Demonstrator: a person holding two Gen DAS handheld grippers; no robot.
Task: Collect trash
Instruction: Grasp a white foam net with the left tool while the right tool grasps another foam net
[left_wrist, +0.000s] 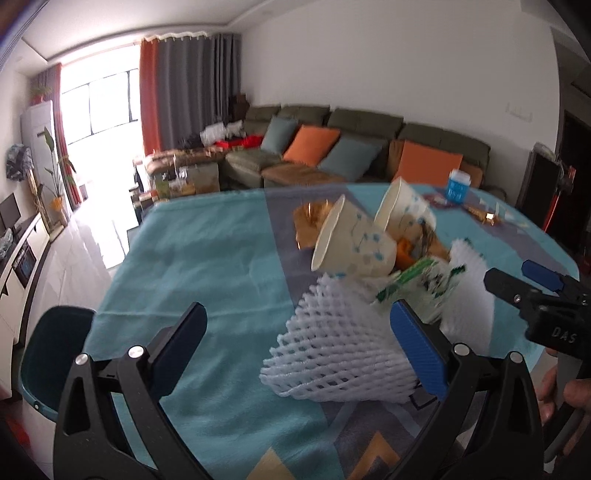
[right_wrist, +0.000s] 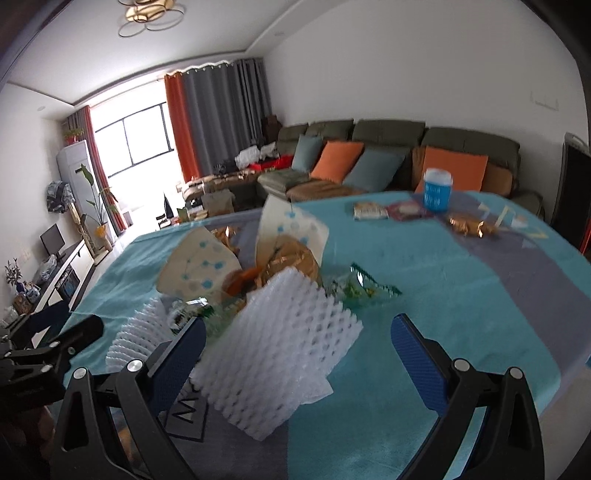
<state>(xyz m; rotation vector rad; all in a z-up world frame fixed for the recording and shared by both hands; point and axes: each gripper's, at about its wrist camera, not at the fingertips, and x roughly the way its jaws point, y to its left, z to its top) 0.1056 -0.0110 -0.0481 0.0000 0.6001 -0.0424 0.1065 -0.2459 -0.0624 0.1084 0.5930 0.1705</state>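
A heap of trash lies on the teal tablecloth (left_wrist: 207, 258). It holds two spotted paper cups (left_wrist: 351, 243) (right_wrist: 199, 266) on their sides, a green wrapper (left_wrist: 417, 284) (right_wrist: 365, 288), gold foil and two white foam fruit nets. My left gripper (left_wrist: 303, 343) is open, and the near foam net (left_wrist: 332, 339) lies against its right finger. My right gripper (right_wrist: 299, 365) is open too, with the other foam net (right_wrist: 280, 350) between its fingers. Each gripper shows at the edge of the other's view, the right one (left_wrist: 517, 284) and the left one (right_wrist: 55, 343).
Further back on the table stand a blue tub (right_wrist: 437, 190), a gold wrapper (right_wrist: 469, 225) and two flat packets (right_wrist: 369, 210). A teal bin-like container (left_wrist: 51, 354) sits below the table's left edge. A sofa (left_wrist: 369, 147) with cushions runs behind the table.
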